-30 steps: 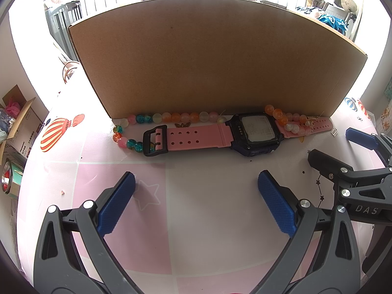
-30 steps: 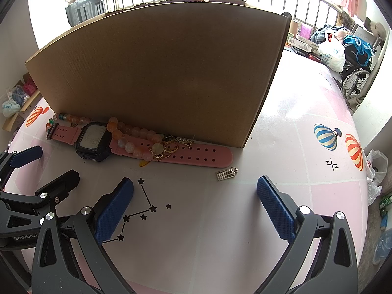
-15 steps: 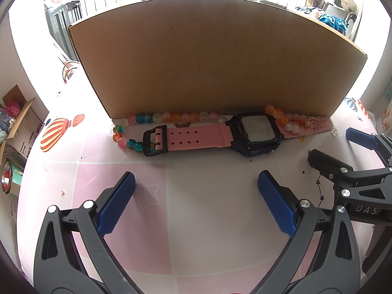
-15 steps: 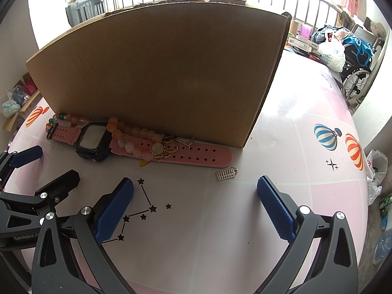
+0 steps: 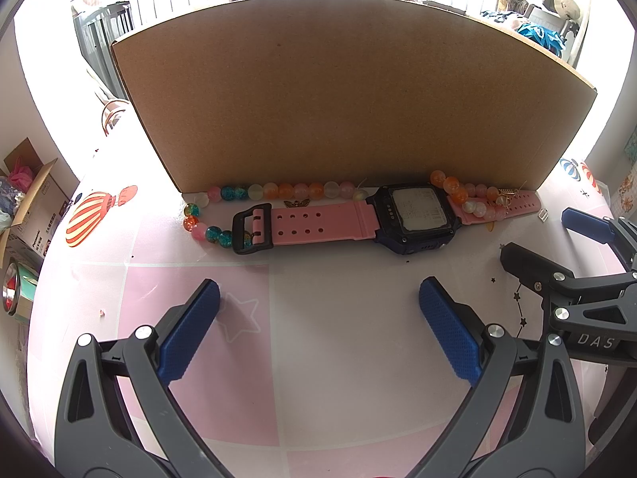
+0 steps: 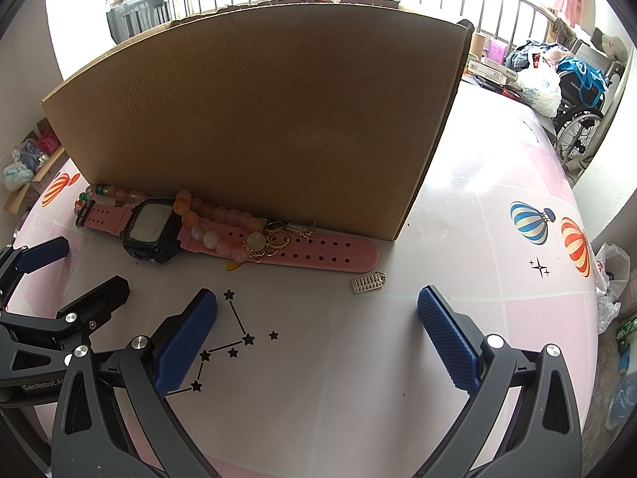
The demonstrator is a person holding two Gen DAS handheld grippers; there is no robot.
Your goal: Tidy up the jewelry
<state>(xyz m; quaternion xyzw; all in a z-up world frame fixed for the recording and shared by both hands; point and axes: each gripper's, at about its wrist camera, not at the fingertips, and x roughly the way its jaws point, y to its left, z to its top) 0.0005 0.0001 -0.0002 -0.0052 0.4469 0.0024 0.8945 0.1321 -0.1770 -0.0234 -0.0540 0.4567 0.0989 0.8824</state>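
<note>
Both claws are being held low over the pink bench (image 5: pixel 342 318), side by side and pointed toward a cardboard box (image 5: pixel 342 91) that is standing upright across the far part of the bench. The left claw (image 5: pixel 318 310) is being kept wide open, its blue pads (image 5: pixel 191 330) spread well apart with nothing between them, and only bare bench is being framed in the gap. The right claw (image 6: pixel 316 318) is likewise being held wide open and empty, with a printed star pattern (image 6: pixel 231 342) lying just beside its left pad (image 6: pixel 183 338). The jewelry is being kept along the foot of the box, toward the far edge of the bench. A watch (image 5: pixel 414 217) with a dark case and a pink strap is lying flat, stretched lengthwise along the box wall and just in front of it. A string of beads (image 5: pixel 278 190) in orange, pink, white and teal is being shown running between the strap and the box, curling round the buckle end at the left and crossing over the strap at the right of the watch face. In the right wrist view, a tangle of small gold pieces (image 6: pixel 270 241) is resting on the strap among the beads, and a small silver charm (image 6: pixel 368 282) is lying alone on the bench just past the strap's free end, ahead of the right claw's opening. Hot-air balloon prints (image 6: pixel 529 223) are showing on the bench toward its right edge.
</note>
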